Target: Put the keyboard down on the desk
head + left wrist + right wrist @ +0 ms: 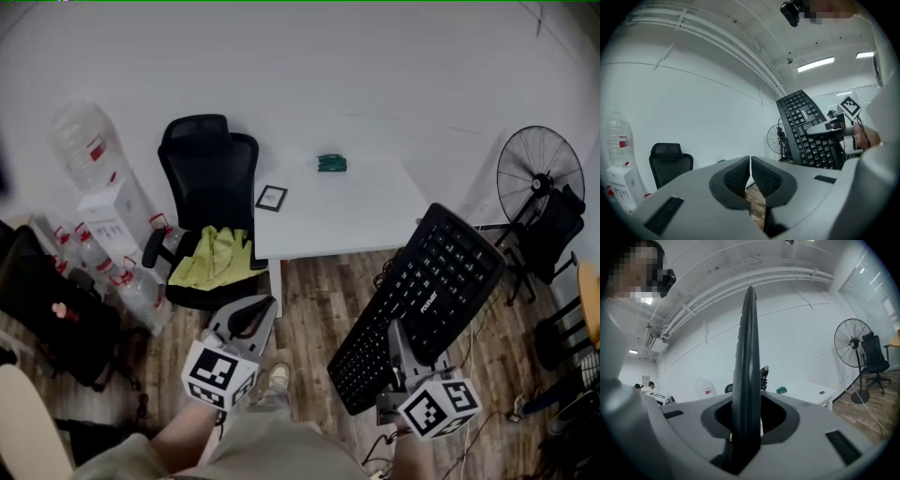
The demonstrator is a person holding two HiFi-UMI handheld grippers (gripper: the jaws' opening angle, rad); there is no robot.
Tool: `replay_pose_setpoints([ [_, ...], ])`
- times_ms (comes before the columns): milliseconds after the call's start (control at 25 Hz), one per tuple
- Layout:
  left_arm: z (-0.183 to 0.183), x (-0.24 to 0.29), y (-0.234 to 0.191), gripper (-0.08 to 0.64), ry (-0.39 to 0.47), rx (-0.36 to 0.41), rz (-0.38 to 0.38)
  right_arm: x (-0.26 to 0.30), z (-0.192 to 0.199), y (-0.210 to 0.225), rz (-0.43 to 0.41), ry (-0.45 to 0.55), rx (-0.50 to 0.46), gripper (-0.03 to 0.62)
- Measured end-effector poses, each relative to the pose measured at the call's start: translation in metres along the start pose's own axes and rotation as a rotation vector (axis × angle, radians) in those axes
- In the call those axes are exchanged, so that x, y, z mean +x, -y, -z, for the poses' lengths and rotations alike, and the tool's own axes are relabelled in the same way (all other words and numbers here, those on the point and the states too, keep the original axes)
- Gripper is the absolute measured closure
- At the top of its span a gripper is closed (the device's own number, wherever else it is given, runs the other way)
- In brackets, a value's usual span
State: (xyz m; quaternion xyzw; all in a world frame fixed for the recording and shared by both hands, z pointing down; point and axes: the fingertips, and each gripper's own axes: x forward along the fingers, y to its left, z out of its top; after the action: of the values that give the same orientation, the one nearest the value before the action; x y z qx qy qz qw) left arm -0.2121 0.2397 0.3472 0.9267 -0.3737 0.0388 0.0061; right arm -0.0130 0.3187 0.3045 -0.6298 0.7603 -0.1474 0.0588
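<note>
i'm holding the keyboard (pixel 417 305) up in the air with the right gripper (pixel 399 345), and it is not on the desk (pixel 375 216). in the head view its long axis runs on a diagonal, from the near end low and left by my legs up to the far end at upper right. that far end overlaps the desk's front right corner in the picture, while the rest of it hangs over the wooden floor (pixel 319 300). the key face is turned up and to the left, toward my head camera, and the board is tilted, not flat.

the right gripper's jaws pinch the keyboard on its lower right long edge, nearer the near end than the far one. in the right gripper view i see the board edge-on between the jaws, a thin dark blade rising straight up the frame, with the pads closed against both faces.

the left gripper (pixel 251 317) hangs low to the left, well apart from the keyboard. its jaws are pressed together with only a hairline slit between the pads, and nothing is in them. from the left gripper view the keyboard stands steeply off to the right, keys facing this gripper.

on the desk there is a small green object (pixel 332 163) near the back and a small dark framed square (pixel 271 198) at the front left corner. a black office chair (pixel 208 173) with a yellow cloth (pixel 217 258) on its seat stands just left of the desk, and a fan (pixel 539 173) stands to the right.
</note>
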Motion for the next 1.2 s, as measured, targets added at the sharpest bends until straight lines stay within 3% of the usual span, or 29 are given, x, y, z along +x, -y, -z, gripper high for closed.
replay_pose_setpoints([
  [320,0.009,0.038,-0.017,0.529,0.056,0.040,-0.017,0.029,0.014,0.037,0.009,0.047,-0.011,0.479],
  [440,-0.006,0.071,-0.062,0.529,0.088,0.017,-0.001,0.084,0.002,0.042,0.018,0.035,0.003,0.479],
  [560,-0.013,0.114,-0.110,0.529,0.056,0.003,0.025,0.145,-0.016,0.046,0.045,0.009,0.003,0.479],
  [840,-0.009,0.179,-0.155,0.529,0.005,0.010,0.044,0.213,-0.026,0.077,0.085,-0.009,0.060,0.479],
  [1200,0.000,0.252,-0.165,0.529,-0.044,0.017,0.060,0.266,-0.029,0.131,0.086,-0.025,0.103,0.479],
])
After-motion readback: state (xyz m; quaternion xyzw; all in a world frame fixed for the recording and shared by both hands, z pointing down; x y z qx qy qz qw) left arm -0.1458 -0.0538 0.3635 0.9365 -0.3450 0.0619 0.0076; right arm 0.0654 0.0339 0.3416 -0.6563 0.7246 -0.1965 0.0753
